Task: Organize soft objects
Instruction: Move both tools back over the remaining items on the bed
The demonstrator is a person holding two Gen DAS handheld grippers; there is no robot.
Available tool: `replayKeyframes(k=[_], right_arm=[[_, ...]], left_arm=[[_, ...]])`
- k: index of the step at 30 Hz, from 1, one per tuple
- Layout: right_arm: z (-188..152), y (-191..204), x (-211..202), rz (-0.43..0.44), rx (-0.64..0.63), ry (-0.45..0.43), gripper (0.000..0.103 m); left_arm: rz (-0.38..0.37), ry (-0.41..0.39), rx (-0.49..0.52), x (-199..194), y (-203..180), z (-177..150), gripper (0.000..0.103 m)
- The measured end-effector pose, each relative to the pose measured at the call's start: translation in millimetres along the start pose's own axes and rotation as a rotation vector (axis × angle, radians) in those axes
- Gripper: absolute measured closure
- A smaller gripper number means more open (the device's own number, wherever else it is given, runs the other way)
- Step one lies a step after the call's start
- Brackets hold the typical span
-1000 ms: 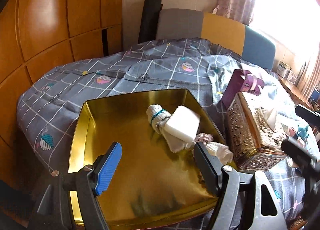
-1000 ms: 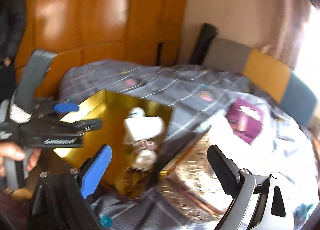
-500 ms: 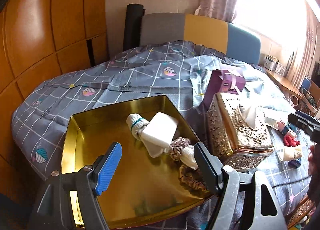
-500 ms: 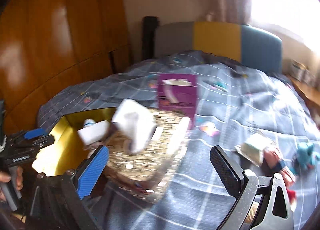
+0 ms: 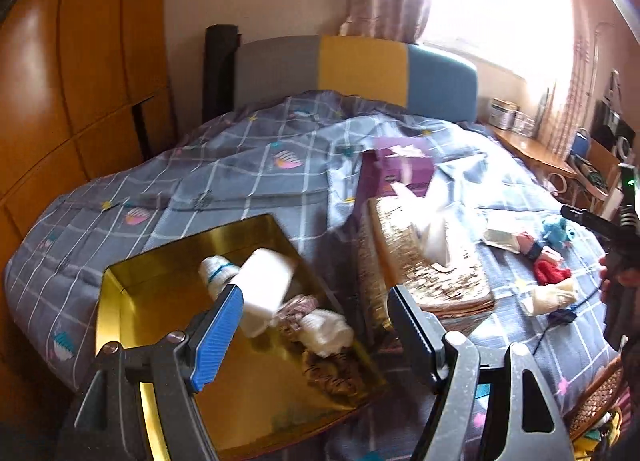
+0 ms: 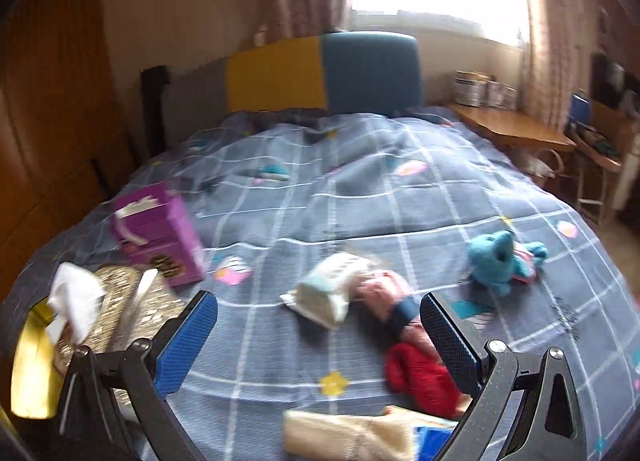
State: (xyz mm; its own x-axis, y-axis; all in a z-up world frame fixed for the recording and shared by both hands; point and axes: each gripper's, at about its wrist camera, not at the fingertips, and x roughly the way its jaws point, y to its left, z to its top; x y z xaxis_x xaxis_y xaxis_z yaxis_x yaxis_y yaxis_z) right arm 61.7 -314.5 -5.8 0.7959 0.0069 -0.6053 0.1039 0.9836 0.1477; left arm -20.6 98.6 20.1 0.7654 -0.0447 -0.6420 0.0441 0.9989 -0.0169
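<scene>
1. Right wrist view: bed (image 6: 360, 189) under a grey checked quilt fills the frame; loose soft items lie in a cluster on its near right part, well apart from the gold tray (image 5: 132, 325)
2. Gold tray, left wrist view: sits on the quilt at near left, already holding a white block (image 5: 266, 281), a rolled white sock (image 5: 214, 275) and scrunchies (image 5: 332, 369); ornate tissue box (image 5: 428, 261) stands just beside its right edge
3. Right gripper (image 6: 320, 341): jaws wide apart, nothing between the pads; frame blurred
4. Left gripper (image 5: 316, 329): jaws wide apart, empty, hanging over the tray's near corner
5. Key relation: pink sock with a blue band (image 6: 394, 303) lies just ahead of the right gripper, toward its right finger, long axis running away-left to near-right, roughly in line with the gripper's pointing direction. Red cloth (image 6: 420, 375) touches its near end; cream sock (image 6: 348, 435) lies below the jaws. Judgement: right hand is far nearer than left; wrist may need a roll to pinch across the sock
6. Versus one second earlier: right view faced the tray and tissue box, now faces the loose cluster; left view shifted slightly, tray contents unchanged
</scene>
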Motion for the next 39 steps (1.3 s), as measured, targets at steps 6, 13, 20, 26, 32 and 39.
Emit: replayKeyframes(k=[6,13,20,26,32,39], right_arm=[[-5.2,-80.6,11.0,-0.197,0.229,-0.008,0.001],[-12.6,-129.4,9.4,-0.240,0.481,0.018,0.001],[-18.9,-140.6,8.8,-0.223,0.573,0.030,0.001],[-24.1,-148.7,11.8,-0.181,0.634,0.054,0.001],[-27.3,-152.4,12.9,-0.139,0.677,0.069,0.001],[-28.5,-153.2,16.0,-0.086,0.698,0.084,0.001]], left_arm=[[-0.098,-0.014,0.018,0.5,-28.7,24.0,0.027],[-0.276,0.014,0.116,10.2,-105.9,52.7,0.027],[-0.357,0.144,0.231,60.3,-197.9,68.6,0.027],[-0.365,0.289,0.303,129.2,-265.1,68.6,0.027],[-0.358,0.395,0.332,194.9,-306.3,70.0,0.027],[-0.368,0.451,0.406,255.1,-331.8,74.7,0.027]])
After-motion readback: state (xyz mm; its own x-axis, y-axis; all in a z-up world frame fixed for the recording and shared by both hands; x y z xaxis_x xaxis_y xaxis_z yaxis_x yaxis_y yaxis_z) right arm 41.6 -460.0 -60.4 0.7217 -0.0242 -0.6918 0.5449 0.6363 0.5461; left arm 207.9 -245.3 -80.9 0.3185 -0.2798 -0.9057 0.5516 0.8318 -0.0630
